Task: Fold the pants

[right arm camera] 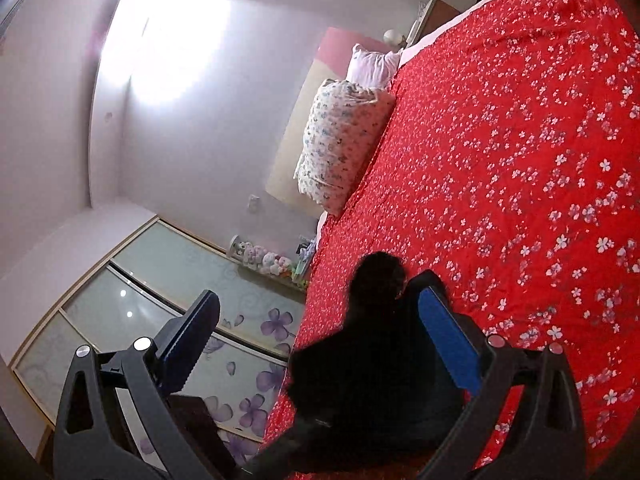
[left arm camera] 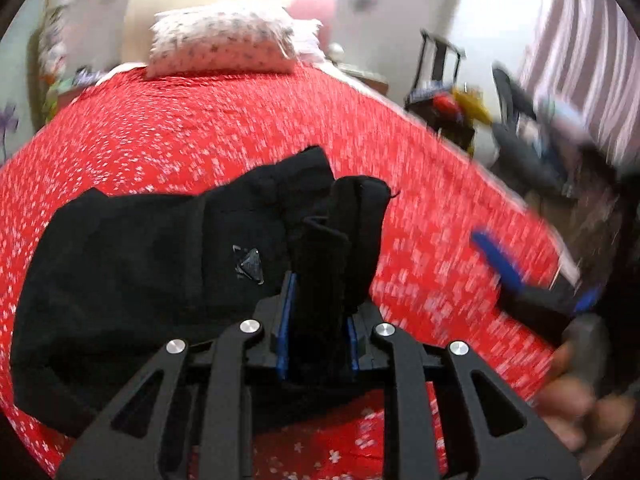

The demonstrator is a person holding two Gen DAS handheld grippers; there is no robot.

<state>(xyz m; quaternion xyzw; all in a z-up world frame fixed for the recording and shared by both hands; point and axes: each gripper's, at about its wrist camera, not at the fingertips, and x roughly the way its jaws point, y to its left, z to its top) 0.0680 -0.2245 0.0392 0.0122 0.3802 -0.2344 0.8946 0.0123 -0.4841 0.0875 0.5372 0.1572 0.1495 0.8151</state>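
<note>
Black pants (left arm camera: 132,276) lie bunched on the red flowered bedspread (left arm camera: 208,132). My left gripper (left arm camera: 316,304) is shut on a bunched fold of the pants, which stands up between its blue pads. My right gripper (right arm camera: 320,320) is open, with the pants (right arm camera: 372,364) lying between and below its fingers near the bed's left edge. The right gripper also shows blurred in the left wrist view (left arm camera: 532,280), to the right of the pants, above the bedspread (right arm camera: 520,160).
A flowered pillow (left arm camera: 224,44) lies at the head of the bed, also in the right wrist view (right arm camera: 344,140). A black rack with clutter (left arm camera: 444,92) and striped curtains (left arm camera: 580,48) stand right of the bed. A wardrobe with flower-printed doors (right arm camera: 168,296) stands left.
</note>
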